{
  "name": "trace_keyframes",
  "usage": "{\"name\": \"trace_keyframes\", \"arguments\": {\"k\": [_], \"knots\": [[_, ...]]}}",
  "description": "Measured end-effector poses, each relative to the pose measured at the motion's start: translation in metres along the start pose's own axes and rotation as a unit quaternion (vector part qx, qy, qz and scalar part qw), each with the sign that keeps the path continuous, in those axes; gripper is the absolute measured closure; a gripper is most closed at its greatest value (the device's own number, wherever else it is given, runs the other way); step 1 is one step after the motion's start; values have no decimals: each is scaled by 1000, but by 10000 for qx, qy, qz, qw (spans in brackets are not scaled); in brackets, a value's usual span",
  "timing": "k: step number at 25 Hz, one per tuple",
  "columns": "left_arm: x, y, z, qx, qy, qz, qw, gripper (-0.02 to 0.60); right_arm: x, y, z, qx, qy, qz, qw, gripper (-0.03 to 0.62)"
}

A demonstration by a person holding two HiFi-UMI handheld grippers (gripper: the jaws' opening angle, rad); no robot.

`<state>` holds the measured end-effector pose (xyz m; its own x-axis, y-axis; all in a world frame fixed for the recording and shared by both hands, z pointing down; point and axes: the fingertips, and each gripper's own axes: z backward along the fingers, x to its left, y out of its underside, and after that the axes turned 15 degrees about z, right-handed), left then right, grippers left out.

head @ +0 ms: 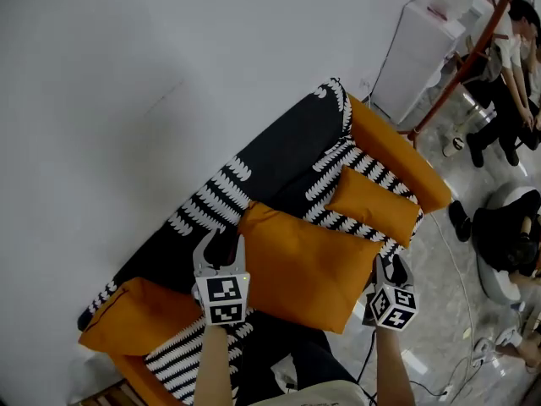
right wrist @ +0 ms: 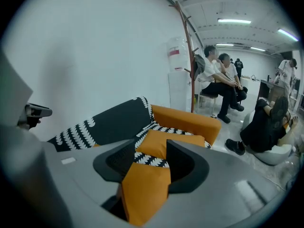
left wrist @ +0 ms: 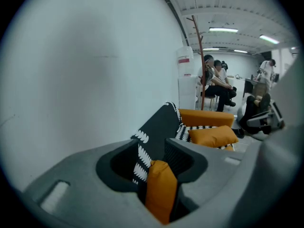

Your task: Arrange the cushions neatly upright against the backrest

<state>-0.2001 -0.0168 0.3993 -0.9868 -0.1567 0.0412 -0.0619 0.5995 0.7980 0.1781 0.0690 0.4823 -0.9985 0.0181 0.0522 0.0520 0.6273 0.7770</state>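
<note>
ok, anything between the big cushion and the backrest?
Nothing visible. The large cushion, pinched at its corners by the left claw and right claw, faces bare backrest. The small cushion lies on the seat farther right, beside that path.

plain white wall (head: 169, 57) fills ten to twelve o'clock; white cabinet (head: 418, 53) and reddish coat stand (head: 461, 70) at one; seated people (head: 507, 74) at two; person in black (head: 507, 235) at three
</note>
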Motion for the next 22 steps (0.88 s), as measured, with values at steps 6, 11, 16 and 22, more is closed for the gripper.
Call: {"name": "trace_keyframes", "arguments": {"k": [6, 11, 16, 22], "knots": [[-3, 37, -63, 499, 289, -172, 9982, 399, 6, 36, -41, 485, -88, 68, 9988, 377], [-3, 80, -108, 1166, 439, -392, 9914, 393, 12, 68, -66, 1002, -259, 117, 9946, 370], [0, 129, -149, 1721, 562, -770, 9805, 376, 20, 101, -93, 1460, -477, 254, 9878, 364], [0, 181, -201, 2527, 723, -999, 9596, 338, 14, 136, -122, 1964, -446, 267, 9791, 335]]}}
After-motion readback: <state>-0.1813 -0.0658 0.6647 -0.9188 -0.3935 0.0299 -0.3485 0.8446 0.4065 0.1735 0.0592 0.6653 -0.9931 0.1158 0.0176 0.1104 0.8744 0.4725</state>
